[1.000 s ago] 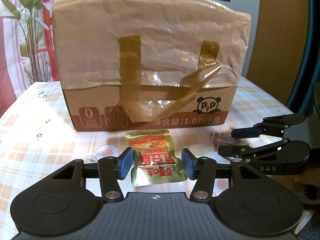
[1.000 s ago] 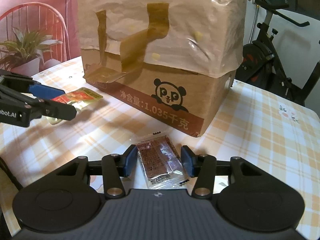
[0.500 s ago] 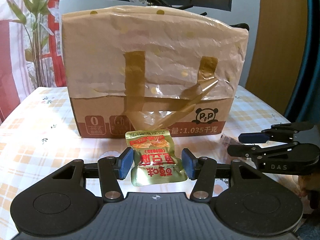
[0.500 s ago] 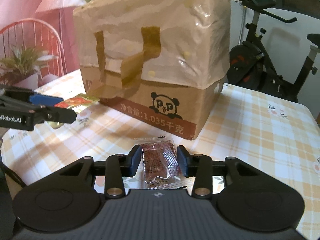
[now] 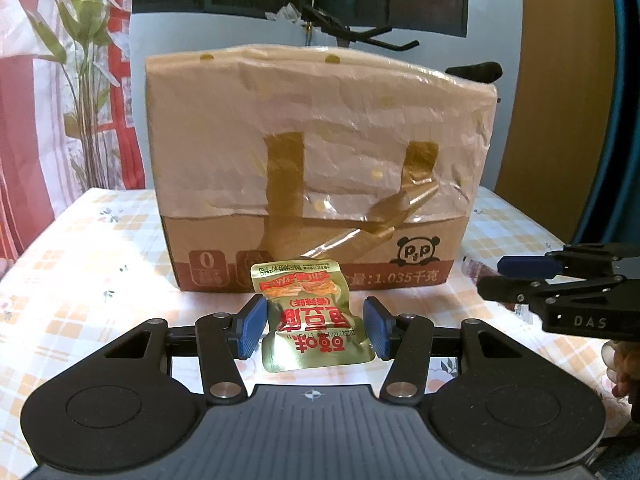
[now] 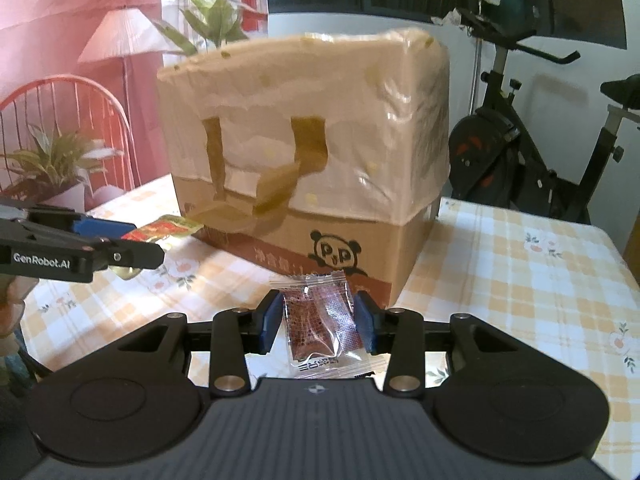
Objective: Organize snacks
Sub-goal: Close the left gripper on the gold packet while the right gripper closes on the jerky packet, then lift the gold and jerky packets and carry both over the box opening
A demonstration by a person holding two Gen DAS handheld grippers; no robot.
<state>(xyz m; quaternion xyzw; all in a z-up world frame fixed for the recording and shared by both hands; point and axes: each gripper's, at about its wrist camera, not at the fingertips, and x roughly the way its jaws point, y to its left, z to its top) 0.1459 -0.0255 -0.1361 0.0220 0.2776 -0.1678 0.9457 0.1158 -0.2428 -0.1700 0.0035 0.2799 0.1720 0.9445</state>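
Between my left tool (image 5: pixel 313 328) pads: gold snack pouch (image 5: pixel 310 316), pinched at both sides, long axis pointing away from me, clear of the table (image 5: pixel 92 248).
Between my right tool (image 6: pixel 317 326) pads: clear-wrapped brown snack (image 6: pixel 320 322); jaws have just been closing and now pinch it, long axis also forward.
Straight ahead of both tools: bag-lined cardboard box (image 5: pixel 320 160), its top above the snacks.
Nearer hand: neither clearly; the box stands ahead of each.
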